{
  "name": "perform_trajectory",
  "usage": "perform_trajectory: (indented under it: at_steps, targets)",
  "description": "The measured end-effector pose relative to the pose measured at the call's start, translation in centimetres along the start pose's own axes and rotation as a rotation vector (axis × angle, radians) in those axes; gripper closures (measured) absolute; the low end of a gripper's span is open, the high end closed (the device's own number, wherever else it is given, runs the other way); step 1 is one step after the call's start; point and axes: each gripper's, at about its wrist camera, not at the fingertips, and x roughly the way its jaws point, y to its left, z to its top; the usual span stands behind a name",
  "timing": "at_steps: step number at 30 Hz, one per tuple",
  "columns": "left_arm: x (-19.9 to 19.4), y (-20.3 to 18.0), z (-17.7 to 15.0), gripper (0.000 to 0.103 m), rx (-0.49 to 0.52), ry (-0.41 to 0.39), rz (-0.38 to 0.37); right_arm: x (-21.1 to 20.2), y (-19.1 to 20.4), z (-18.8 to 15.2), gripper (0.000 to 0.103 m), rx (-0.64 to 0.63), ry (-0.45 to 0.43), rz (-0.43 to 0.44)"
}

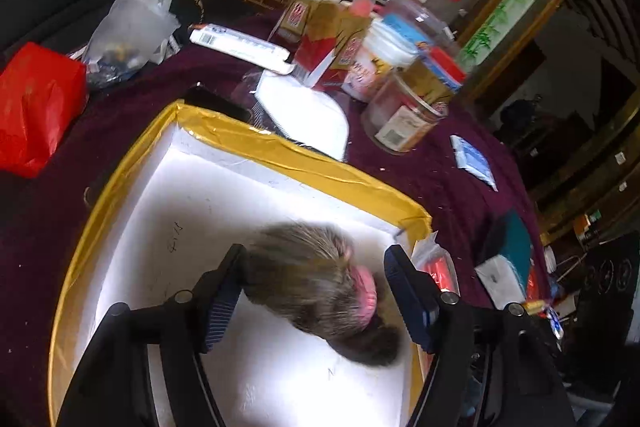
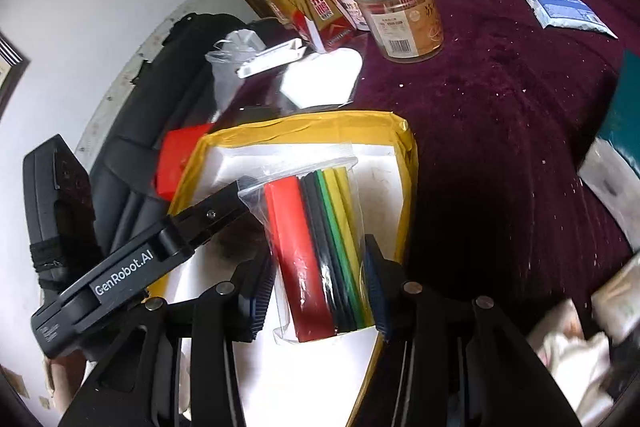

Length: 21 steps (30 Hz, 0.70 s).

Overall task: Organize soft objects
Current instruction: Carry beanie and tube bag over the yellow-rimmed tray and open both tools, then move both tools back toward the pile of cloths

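Observation:
A white foam box with a yellow taped rim (image 1: 280, 151) sits on the purple tablecloth; it also shows in the right wrist view (image 2: 320, 125). My left gripper (image 1: 316, 295) is open over the box, and a brown furry toy with a pink patch (image 1: 316, 287) lies between its fingers, blurred; whether it rests on the box floor I cannot tell. My right gripper (image 2: 318, 291) is shut on a clear bag of red, black, green and yellow foam strips (image 2: 320, 247), held over the box. The left gripper also shows in the right wrist view (image 2: 208, 215).
Jars and cartons (image 1: 400, 87) crowd the far side of the table, with a white foam piece (image 1: 308, 115), a red bag (image 1: 32, 107) and a clear plastic bag (image 1: 128, 27). A blue packet (image 2: 568, 9) lies on the cloth (image 2: 500, 147). A black chair (image 2: 132, 115) stands left.

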Motion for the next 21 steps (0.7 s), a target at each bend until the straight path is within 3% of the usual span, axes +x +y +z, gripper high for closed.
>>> perform_trajectory:
  at_steps: [3,4,8,16,21]
  targets:
    - [0.3,0.3,0.2,0.023,-0.023,-0.004,-0.003,0.1,0.4,0.4,0.055,-0.042,-0.029,-0.046]
    - [0.2,0.4,0.2,0.022,-0.026,-0.006,-0.007,0.0,0.5,0.4,0.045,-0.051,-0.036,-0.060]
    - [-0.9,0.6,0.1,0.021,-0.035,-0.015,-0.021,-1.4,0.7,0.3,0.031,-0.080,-0.083,-0.074]
    - [-4.8,-1.7,-2.0,0.021,0.028,-0.086,0.011,-8.1,-0.3,-2.2,0.030,-0.126,-0.193,-0.078]
    - [-8.1,-6.4,-5.6,0.017,0.175,-0.182,0.041,-14.3,-1.7,-7.0,0.027,-0.240,-0.337,-0.206]
